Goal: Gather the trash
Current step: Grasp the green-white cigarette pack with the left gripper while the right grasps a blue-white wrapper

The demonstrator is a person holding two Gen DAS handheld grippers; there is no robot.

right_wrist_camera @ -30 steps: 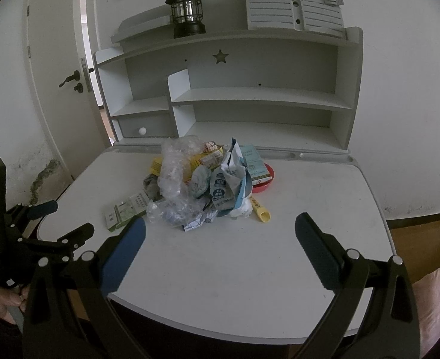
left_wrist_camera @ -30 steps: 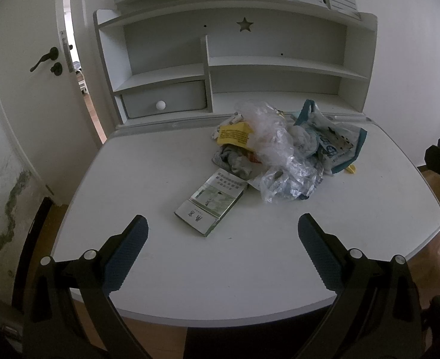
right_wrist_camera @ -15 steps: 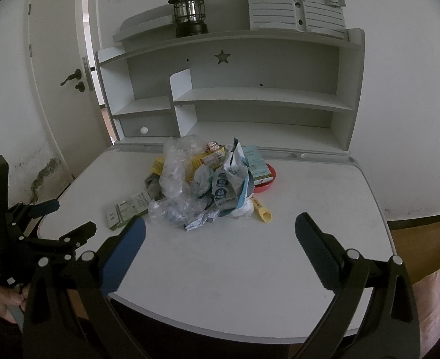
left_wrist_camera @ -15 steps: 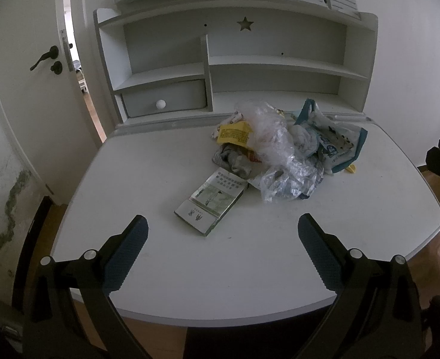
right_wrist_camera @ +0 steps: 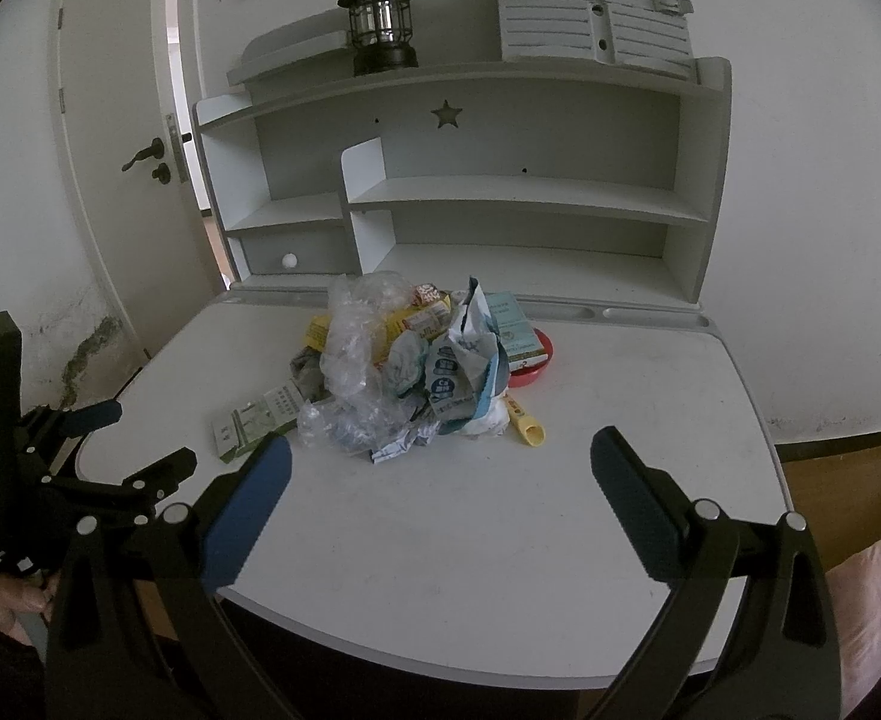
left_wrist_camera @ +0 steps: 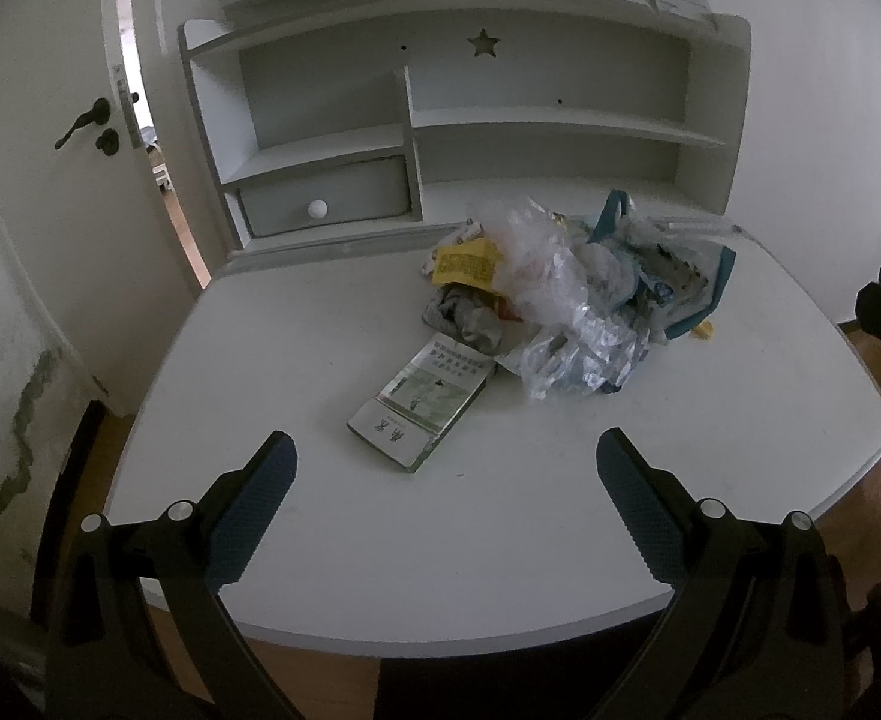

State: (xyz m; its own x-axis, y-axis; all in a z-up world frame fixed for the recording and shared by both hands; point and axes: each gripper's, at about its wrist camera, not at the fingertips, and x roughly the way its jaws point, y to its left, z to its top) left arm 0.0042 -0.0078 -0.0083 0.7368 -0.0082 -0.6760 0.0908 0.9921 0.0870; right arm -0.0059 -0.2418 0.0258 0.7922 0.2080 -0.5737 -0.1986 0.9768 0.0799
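Observation:
A heap of trash (left_wrist_camera: 566,300) (right_wrist_camera: 404,366) lies mid-desk: clear crumpled plastic, a yellow wrapper (left_wrist_camera: 464,264), a blue-and-white bag (right_wrist_camera: 461,372) and a grey rag. A flat green-and-white box (left_wrist_camera: 422,402) (right_wrist_camera: 254,420) rests just in front of the heap on its left. A small yellow tube (right_wrist_camera: 527,423) lies at its right. My left gripper (left_wrist_camera: 440,498) hangs open over the desk's near edge, short of the box. My right gripper (right_wrist_camera: 440,492) is open too, nearer than the heap, nothing between its fingers. The left gripper (right_wrist_camera: 98,444) also shows at the right wrist view's left edge.
The white desk (left_wrist_camera: 320,540) has a shelf hutch (right_wrist_camera: 500,192) at the back with a small drawer (left_wrist_camera: 326,192) and a lantern (right_wrist_camera: 380,24) on top. A red dish (right_wrist_camera: 533,360) sits behind the heap. A door (left_wrist_camera: 50,138) stands ajar at left.
Both views have barely shifted; the right wrist view has drifted slightly upward. The trash has not moved.

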